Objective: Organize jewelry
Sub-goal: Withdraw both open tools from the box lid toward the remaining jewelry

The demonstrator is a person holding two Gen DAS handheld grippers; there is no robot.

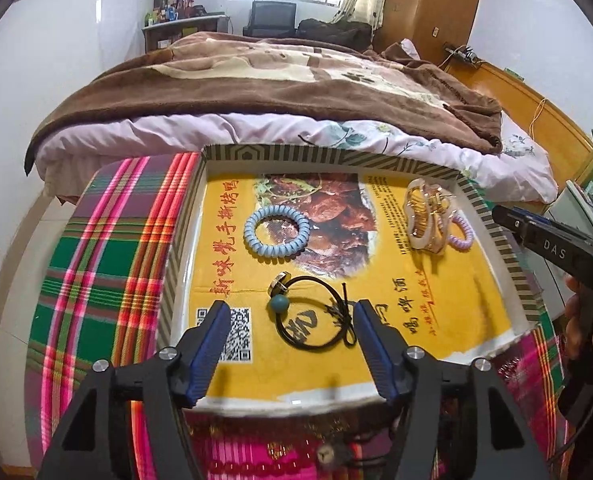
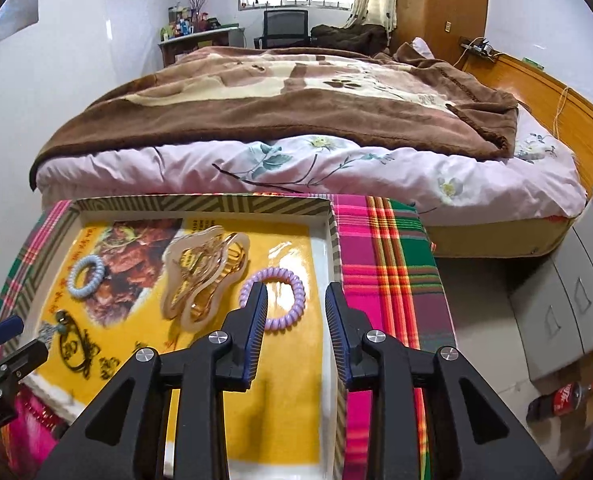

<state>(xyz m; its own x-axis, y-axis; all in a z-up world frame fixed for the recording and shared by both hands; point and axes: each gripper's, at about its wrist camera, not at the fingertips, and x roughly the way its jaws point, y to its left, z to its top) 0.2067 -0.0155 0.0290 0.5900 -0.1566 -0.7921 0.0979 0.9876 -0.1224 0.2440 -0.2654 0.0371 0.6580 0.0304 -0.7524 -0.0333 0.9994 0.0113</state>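
A shallow striped-rim box (image 1: 508, 248) lined with a yellow printed sheet holds the jewelry. In the left wrist view it holds a blue spiral hair tie (image 1: 277, 231), a black elastic hair tie with a teal bead (image 1: 316, 316), a cream and gold hair claw (image 1: 426, 216) and a purple spiral hair tie (image 1: 462, 236). My left gripper (image 1: 292, 322) is open and empty, its fingers either side of the black hair tie. My right gripper (image 2: 296, 300) is open and empty just above the purple spiral tie (image 2: 272, 298); the claw (image 2: 204, 276) lies to its left.
The box sits on a plaid cloth (image 1: 96, 260) in front of a bed (image 2: 296, 120) with a brown blanket. Grey drawers (image 2: 576, 300) and a cola bottle (image 2: 560, 398) on the floor are at the right. The right gripper's body (image 1: 556, 248) shows at the right edge.
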